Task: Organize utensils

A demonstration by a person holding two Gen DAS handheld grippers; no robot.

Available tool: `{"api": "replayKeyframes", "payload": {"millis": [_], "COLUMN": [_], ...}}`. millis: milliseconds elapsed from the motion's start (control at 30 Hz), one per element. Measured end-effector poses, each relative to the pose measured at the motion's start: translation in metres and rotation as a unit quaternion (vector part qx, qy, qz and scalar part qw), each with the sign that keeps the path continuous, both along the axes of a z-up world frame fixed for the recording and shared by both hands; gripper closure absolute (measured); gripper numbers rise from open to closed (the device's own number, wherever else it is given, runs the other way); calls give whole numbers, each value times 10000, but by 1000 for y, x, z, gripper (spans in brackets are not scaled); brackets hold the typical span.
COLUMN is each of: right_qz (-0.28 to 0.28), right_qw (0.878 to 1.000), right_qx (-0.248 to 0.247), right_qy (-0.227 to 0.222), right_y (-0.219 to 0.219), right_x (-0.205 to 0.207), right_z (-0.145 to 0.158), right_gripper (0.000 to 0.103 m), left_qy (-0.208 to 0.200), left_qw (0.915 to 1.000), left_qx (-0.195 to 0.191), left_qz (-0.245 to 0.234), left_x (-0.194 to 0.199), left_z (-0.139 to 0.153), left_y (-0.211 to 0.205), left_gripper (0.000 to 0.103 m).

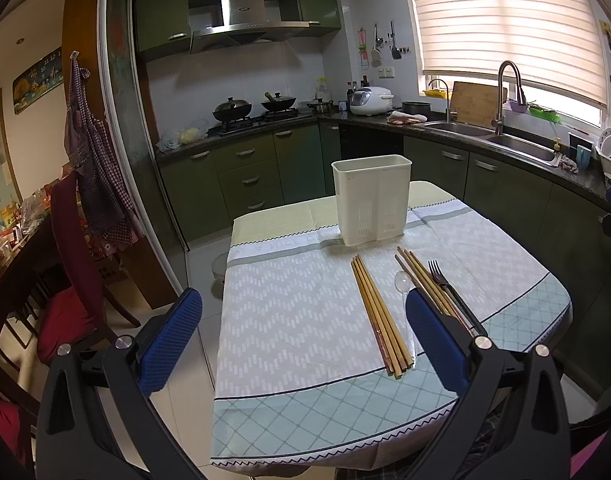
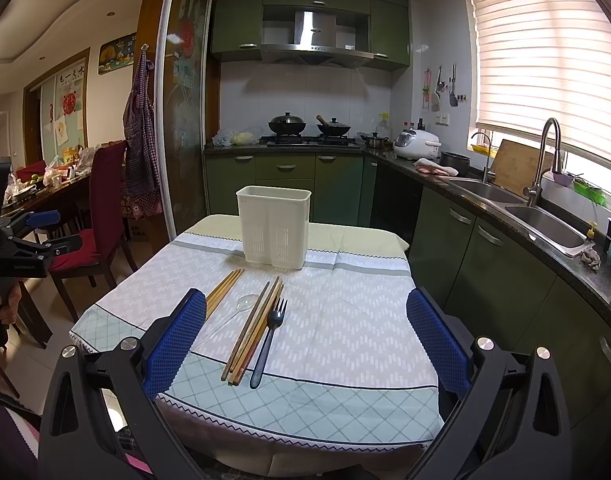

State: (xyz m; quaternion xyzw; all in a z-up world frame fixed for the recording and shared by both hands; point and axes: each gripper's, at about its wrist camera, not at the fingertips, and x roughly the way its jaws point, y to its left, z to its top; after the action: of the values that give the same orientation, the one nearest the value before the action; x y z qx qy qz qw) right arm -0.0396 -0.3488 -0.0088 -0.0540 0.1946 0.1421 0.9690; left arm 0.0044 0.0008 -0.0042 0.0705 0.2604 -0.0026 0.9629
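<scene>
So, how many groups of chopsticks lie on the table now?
2. The left chopstick bundle lies left of the clear spoon; the right chopstick bundle lies between that spoon and the dark fork. None seem hidden.

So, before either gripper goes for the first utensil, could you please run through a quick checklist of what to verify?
1. Left gripper open, nothing held: ok.
2. Right gripper open, nothing held: ok.
3. White holder upright on the tablecloth: ok.
4. Holder's inside free: cannot tell, its interior is hidden.
5. Fork, clear spoon and both chopstick bundles lie flat, unobstructed from above: ok.
6. Utensils well apart for a clean pick: not ok, the fork lies close against a bundle.
</scene>
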Motion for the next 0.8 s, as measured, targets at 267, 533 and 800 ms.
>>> {"api": "replayKeyframes", "payload": {"millis": [267,533,800], "right_qz": [-6,18,-3], "right_qw": [10000,9998,9995], "right_qx": [1,19,47], "right_qy": [28,182,323], "right_y": [2,5,5], "right_x": [2,15,28], "right_z": [-3,-13,-19], "right_gripper": [4,4,4], "left_qy": [24,51,181], "left_qw": [10000,9999,9997], "left_qx": [63,106,124], "left_qz": [0,-13,-49], "left_x": [1,4,16], "left_z": [1,-1,-8], "left_y": [0,-3,-7], "left_gripper": [6,6,6]}}
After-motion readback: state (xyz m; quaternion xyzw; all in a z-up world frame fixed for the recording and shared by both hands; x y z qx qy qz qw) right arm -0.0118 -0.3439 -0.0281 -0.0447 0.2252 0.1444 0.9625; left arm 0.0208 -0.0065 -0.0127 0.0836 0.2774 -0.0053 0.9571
